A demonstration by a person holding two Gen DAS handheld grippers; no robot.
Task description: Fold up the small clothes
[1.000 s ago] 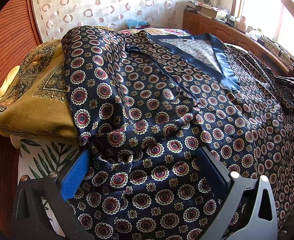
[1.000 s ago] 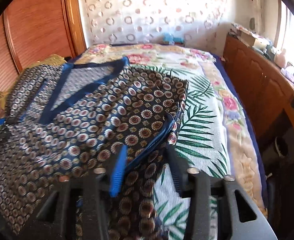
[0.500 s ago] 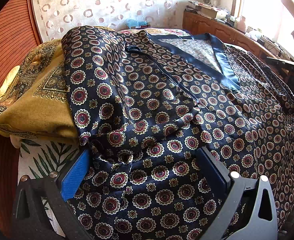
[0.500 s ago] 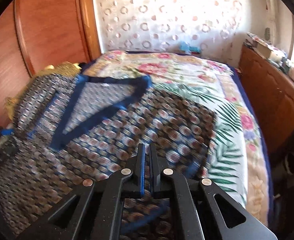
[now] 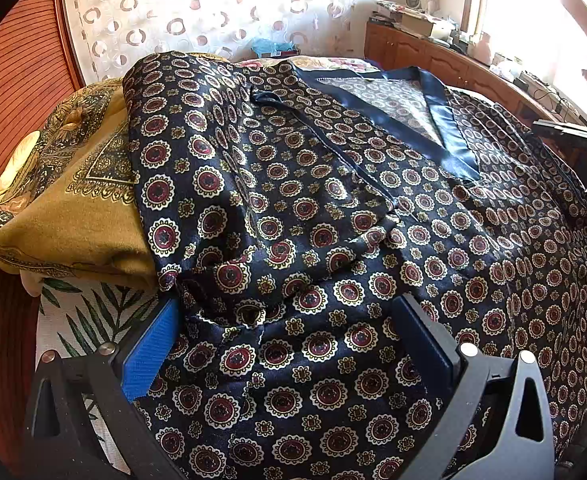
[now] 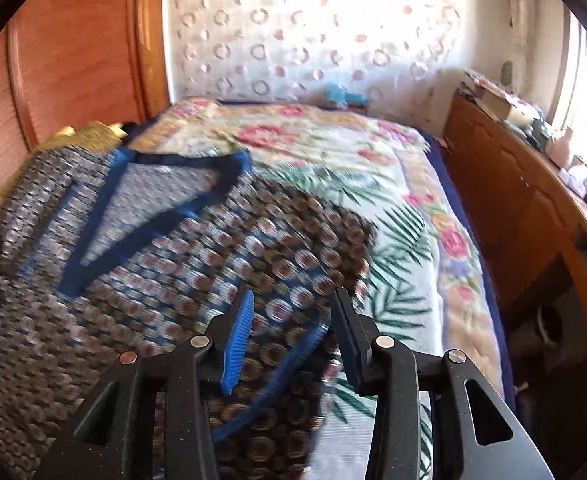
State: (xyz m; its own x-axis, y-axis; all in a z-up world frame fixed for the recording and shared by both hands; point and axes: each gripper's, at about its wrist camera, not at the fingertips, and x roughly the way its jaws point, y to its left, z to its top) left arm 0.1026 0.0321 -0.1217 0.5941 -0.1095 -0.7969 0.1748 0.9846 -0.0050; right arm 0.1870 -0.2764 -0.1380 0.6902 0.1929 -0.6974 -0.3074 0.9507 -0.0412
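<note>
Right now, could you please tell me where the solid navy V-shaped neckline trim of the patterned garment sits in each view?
Left wrist view: navy neckline trim upper right of centre, on the patterned garment.
Right wrist view: trim left of centre, blurred.
Shared landmark: the ring-patterned curtain behind the bed.

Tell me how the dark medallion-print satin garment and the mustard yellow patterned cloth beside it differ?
The dark medallion-print satin garment is shiny and navy, with red-and-cream rosettes and plain blue trim; the mustard yellow patterned cloth looks matte, with dark ornamental borders. The garment spreads wide across the leaf-print bedspread; the cloth sits bunched at one side. The garment's edge overlaps the cloth. Both lie on the bedspread.
</note>
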